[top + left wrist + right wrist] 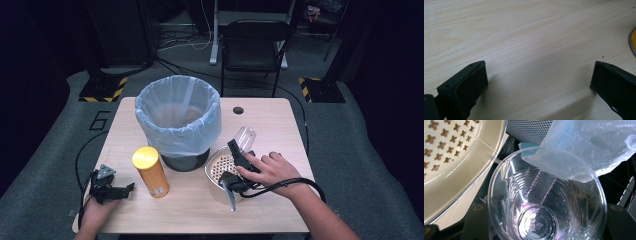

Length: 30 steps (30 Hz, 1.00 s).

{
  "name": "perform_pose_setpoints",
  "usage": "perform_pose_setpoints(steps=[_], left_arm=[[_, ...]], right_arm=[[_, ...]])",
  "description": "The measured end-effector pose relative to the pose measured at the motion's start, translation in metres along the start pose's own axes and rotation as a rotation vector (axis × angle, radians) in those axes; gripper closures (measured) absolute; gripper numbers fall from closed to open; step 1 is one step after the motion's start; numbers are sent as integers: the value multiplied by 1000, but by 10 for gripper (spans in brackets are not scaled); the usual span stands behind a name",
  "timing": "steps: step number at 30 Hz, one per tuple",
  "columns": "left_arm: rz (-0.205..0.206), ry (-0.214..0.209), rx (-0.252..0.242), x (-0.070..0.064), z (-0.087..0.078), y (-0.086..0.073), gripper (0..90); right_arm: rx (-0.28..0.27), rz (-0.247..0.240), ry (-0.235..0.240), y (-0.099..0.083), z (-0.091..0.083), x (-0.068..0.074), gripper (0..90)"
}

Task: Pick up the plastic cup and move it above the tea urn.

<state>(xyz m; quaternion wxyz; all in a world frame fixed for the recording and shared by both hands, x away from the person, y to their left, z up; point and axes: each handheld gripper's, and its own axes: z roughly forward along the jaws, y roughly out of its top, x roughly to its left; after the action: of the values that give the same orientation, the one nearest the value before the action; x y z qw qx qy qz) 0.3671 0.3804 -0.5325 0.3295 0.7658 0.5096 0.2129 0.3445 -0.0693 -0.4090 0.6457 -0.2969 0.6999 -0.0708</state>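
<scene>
Your right gripper has its fingers clamped on the clear plastic cup (mouth facing the camera), held above the counter between the lined bin and the perforated pan. Your left gripper rests on the counter, fingers apart.

A lab or recording studio rather than a home: a small light-wood desk stands alone on grey carpet, ringed by dark curtains. Stand bases marked with yellow-and-black hazard tape sit at the far left and right, cables trail across the floor behind, and a large "6" is marked on the carpet beside the desk. A black folding chair waits at the far side, before the legs of another stand
</scene>
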Motion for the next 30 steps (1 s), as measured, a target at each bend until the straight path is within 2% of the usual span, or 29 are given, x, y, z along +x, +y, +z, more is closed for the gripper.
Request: perform_pose_setpoints(steps=[1, 3, 7, 8, 9, 10, 13, 16, 18, 22, 23, 24, 26, 28, 29, 30], left_arm=[[1, 0, 0, 0, 0, 0, 6], [0, 0, 0, 0, 0, 0, 5], [0, 0, 0, 0, 0, 0, 5], [1, 0, 0, 0, 0, 0, 5], [0, 0, 0, 0, 0, 0, 5], [0, 0, 0, 0, 0, 0, 5], [1, 0, 0, 0, 0, 0, 5], [1, 0, 0, 0, 0, 0, 5], [0, 0, 0, 0, 0, 0, 5], [1, 0, 0, 0, 0, 0, 5], [1, 0, 0, 0, 0, 0, 5], [0, 0, 0, 0, 0, 0, 5], [1, 0, 0, 0, 0, 0, 6], [0, 0, 0, 0, 0, 0, 5], [0, 0, 0, 0, 0, 0, 6], [0, 0, 0, 0, 0, 0, 6]], right_arm=[[3, 10, -43, 0, 0, -1, 376], [8, 17, -54, -1, 0, -2, 376], [-3, 74, -84, -1, -2, -3, 376], [-5, 130, -94, -2, -2, -2, 375], [-6, 144, -102, -2, -3, -3, 375], [-6, 189, -117, -2, -2, -1, 375], [-3, 273, -138, -1, -1, 1, 374], [4, 405, -177, -1, 1, 5, 373], [9, 461, -196, -2, 2, 5, 372], [-6, 670, -216, -8, 1, 1, 371], [-14, 737, -219, -10, 0, -1, 371], [-24, 842, -218, -12, -1, -3, 371], [-56, 930, -217, -19, -1, -7, 371], [-87, 1057, -210, -24, -2, -10, 371], [-93, 1099, -213, -26, -2, -11, 371], [-118, 1160, -202, -29, -1, -12, 370]])
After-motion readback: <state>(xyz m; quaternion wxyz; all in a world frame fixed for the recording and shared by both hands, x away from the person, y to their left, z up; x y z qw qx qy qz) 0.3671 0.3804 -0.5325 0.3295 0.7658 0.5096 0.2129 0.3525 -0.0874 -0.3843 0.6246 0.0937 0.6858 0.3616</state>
